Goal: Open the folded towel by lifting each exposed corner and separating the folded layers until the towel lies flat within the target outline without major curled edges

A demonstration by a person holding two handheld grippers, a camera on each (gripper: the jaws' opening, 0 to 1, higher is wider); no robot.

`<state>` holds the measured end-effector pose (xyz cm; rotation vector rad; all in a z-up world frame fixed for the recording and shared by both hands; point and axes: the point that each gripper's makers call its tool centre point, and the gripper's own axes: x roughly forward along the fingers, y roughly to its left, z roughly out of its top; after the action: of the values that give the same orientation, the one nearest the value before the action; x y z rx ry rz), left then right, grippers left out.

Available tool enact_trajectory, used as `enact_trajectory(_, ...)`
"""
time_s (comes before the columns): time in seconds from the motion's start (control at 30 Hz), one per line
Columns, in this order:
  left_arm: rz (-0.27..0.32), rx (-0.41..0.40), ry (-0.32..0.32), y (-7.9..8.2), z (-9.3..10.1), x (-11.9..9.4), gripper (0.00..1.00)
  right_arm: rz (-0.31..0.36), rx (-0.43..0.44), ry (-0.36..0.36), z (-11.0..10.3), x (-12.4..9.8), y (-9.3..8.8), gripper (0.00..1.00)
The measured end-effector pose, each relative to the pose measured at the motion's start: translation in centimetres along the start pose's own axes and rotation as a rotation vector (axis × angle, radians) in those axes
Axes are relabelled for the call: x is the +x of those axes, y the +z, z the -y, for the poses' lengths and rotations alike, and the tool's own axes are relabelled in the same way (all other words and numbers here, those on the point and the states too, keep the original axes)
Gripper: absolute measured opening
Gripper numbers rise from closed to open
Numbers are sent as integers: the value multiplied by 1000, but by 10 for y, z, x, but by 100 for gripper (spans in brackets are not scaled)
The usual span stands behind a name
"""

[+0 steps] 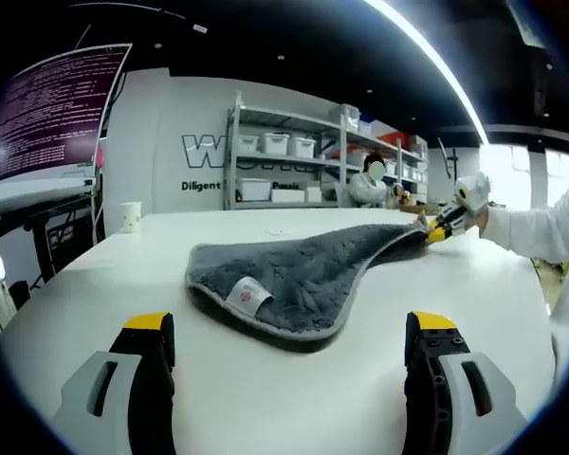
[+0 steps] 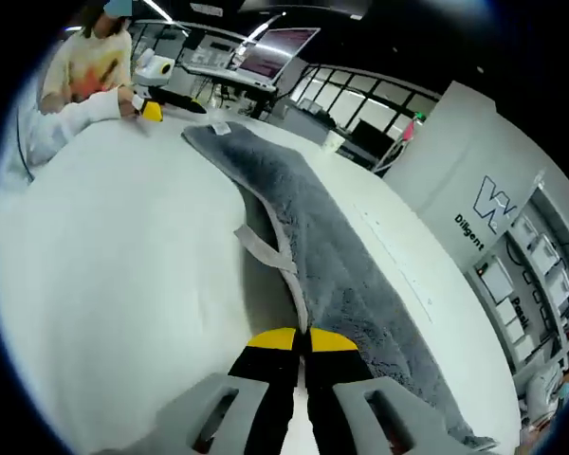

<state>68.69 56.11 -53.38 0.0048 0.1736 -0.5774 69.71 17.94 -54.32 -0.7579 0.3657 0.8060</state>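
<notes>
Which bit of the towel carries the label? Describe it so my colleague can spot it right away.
On the white table lies the grey towel. Follow it to its rounded near end in the left gripper view: the small white label sits by the pale hem, the only white patch on grey pile.

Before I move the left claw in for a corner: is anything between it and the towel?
Nothing visible. Bare white table lies between the open left claw and the grey towel; the paper cup stands off to the side.
</notes>
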Motion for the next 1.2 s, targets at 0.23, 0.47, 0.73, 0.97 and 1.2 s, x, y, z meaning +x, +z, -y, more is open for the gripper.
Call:
enact_trajectory(0.23, 9, -9, 2, 1, 0, -1, 99, -5, -18, 43, -28, -10, 5, 0)
enact_trajectory(0.47, 26, -23, 0, 3, 0, -3, 99, -18, -2, 78, -44, -15, 6, 0)
enact_trajectory(0.73, 25, -30, 1, 3, 0, -4, 99, -31, 16, 135, -67, -20, 11, 0)
enact_trajectory(0.97, 28, -33, 0, 3, -3, -3, 99, -42, 33, 193, -90, -29, 14, 0)
enact_trajectory(1.2, 36, -41, -2, 4, -3, -3, 99, -54, 62, 239, -111, -40, 14, 0)
